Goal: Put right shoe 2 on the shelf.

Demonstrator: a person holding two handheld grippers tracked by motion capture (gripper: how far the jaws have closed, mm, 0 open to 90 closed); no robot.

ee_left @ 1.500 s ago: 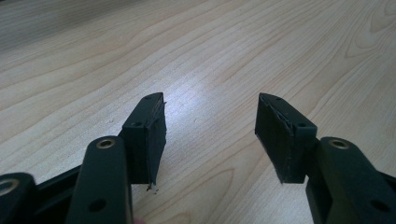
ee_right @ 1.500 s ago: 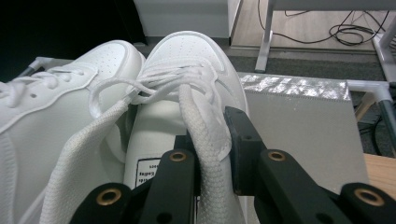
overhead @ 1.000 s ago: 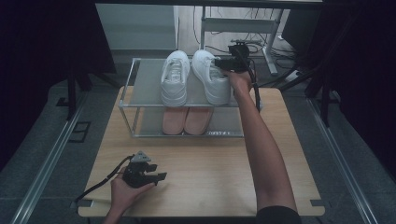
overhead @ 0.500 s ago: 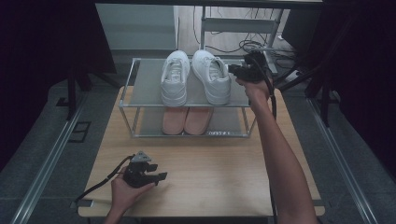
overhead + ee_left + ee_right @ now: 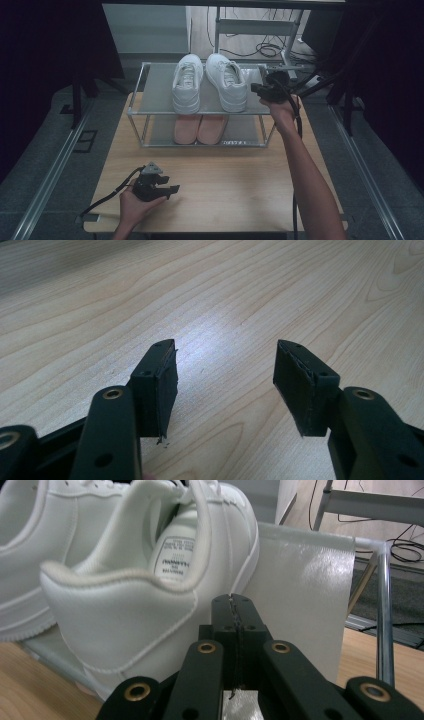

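Rack (image 5: 150, 82) top: white sneakers (image 5: 210, 82) | lower: pink pair (image 5: 199, 128) | left hand-held gripper (image 5: 225, 375) wide | right hand-held gripper (image 5: 234, 611) closed, empty

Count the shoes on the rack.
4. Two white shoes, left and right, sit side by side on the top shelf; two pink shoes, left and right, sit below, mostly hidden by the shelf.

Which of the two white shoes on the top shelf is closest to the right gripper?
The right-hand white sneaker, beside the right gripper. The other white sneaker sits on its far side, left on the rack.
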